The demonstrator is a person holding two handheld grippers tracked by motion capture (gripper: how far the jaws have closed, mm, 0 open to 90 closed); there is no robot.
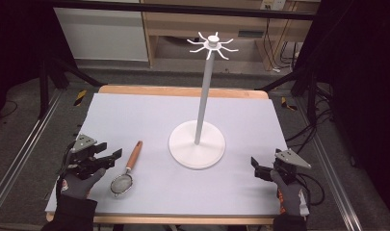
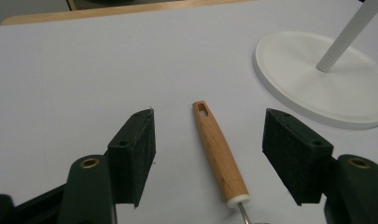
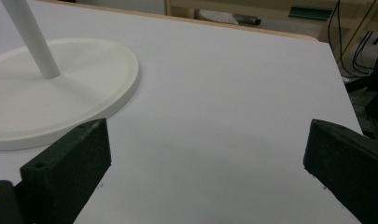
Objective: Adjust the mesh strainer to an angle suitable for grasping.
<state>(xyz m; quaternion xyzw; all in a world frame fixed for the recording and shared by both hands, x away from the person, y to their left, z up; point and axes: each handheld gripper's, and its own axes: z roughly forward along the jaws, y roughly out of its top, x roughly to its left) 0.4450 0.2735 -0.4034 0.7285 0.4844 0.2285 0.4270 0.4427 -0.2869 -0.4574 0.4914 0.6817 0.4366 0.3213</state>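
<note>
Small wire-mesh strainer with a tapered wooden handle (image 1: 128, 169) lies flat on the pale table cover (image 1: 135, 120), left of the white round-based hook stand (image 1: 198, 143). Left gripper (image 1: 110, 155) spread wide, its jaws either side of the handle, not touching. Right gripper (image 1: 255, 168) also wide, near the table's right edge.

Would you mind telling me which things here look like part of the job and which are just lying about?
Probably the job:
- strainer, lying between the open left hand-held gripper jaws
- hook stand

Lying about:
- cables on the floor
- cabinet behind the table

Grey gloves (image 1: 77, 184), black grippers (image 1: 104, 157)
</note>
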